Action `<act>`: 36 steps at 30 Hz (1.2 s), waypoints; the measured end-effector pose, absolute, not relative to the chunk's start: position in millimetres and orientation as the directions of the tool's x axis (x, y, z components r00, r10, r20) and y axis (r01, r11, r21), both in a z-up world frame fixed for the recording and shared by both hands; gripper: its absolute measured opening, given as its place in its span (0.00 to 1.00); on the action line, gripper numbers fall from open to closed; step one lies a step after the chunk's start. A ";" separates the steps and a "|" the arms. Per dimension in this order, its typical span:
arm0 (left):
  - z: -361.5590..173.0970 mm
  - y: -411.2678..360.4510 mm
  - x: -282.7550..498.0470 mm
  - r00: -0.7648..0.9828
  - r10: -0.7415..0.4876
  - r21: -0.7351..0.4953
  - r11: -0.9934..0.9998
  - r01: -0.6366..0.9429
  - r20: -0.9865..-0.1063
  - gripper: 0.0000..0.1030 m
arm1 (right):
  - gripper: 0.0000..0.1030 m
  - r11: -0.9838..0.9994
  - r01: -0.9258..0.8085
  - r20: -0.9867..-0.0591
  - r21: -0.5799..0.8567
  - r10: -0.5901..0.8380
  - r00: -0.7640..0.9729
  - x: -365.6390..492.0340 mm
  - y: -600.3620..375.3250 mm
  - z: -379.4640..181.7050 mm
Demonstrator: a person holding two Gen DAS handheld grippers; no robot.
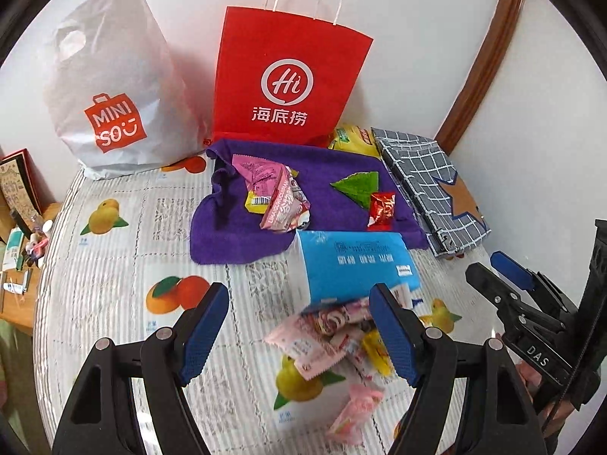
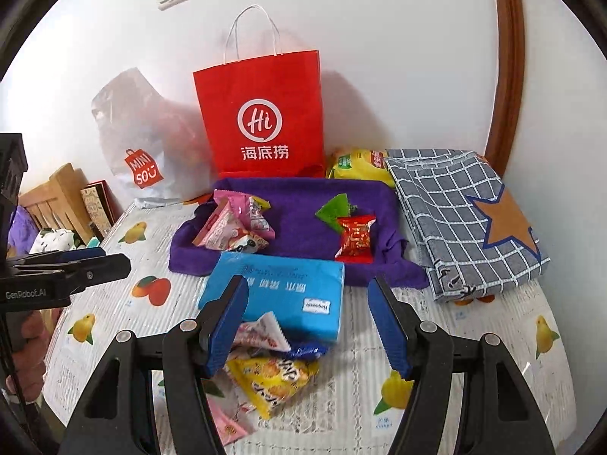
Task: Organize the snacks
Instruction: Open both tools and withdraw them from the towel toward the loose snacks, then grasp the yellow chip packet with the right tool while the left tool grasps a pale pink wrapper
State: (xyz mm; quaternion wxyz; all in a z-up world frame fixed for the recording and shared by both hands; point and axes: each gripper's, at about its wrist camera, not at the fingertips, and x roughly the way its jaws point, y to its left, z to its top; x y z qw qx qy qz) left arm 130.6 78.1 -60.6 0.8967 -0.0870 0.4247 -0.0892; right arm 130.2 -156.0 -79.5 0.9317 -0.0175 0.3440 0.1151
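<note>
A purple cloth (image 1: 334,174) (image 2: 299,220) lies on the table. On it are pink snack packets (image 1: 273,193) (image 2: 235,227), a green triangular packet (image 1: 358,187) (image 2: 334,208) and a red candy (image 1: 381,208) (image 2: 354,239). In front of it sit a blue tissue pack (image 1: 353,265) (image 2: 288,288) and a loose pile of pink snack packets (image 1: 322,337) and a yellow snack packet (image 2: 273,383). My left gripper (image 1: 299,330) (image 2: 114,258) hovers open above the pile and grips nothing. Beside it, over the tissue pack's near edge, my right gripper (image 2: 309,326) (image 1: 489,265) is open and empty too.
A red paper bag (image 1: 288,83) (image 2: 261,121) and a white plastic bag (image 1: 117,91) (image 2: 140,144) stand against the wall. A yellow packet (image 1: 353,138) and a folded checked cloth (image 2: 466,216) lie at the right. A fruit-print cover (image 1: 114,265) spreads over the table. Clutter sits past the left edge.
</note>
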 end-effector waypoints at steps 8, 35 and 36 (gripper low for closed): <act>-65.3 90.8 114.4 0.620 -0.222 -0.225 0.971 0.074 -0.752 0.72 | 0.63 0.963 -0.257 -0.690 0.078 0.238 0.683 121.6 -146.4 -91.6; -125.4 105.1 135.3 0.507 -0.252 -0.268 0.962 0.043 -0.824 0.72 | 0.63 0.965 -0.205 -0.837 0.163 0.246 0.489 149.4 -138.0 -197.8; -127.0 104.7 136.1 0.503 -0.251 -0.267 0.963 0.041 -0.827 0.72 | 0.63 0.964 -0.206 -0.838 0.169 0.251 0.485 150.7 -135.9 -199.2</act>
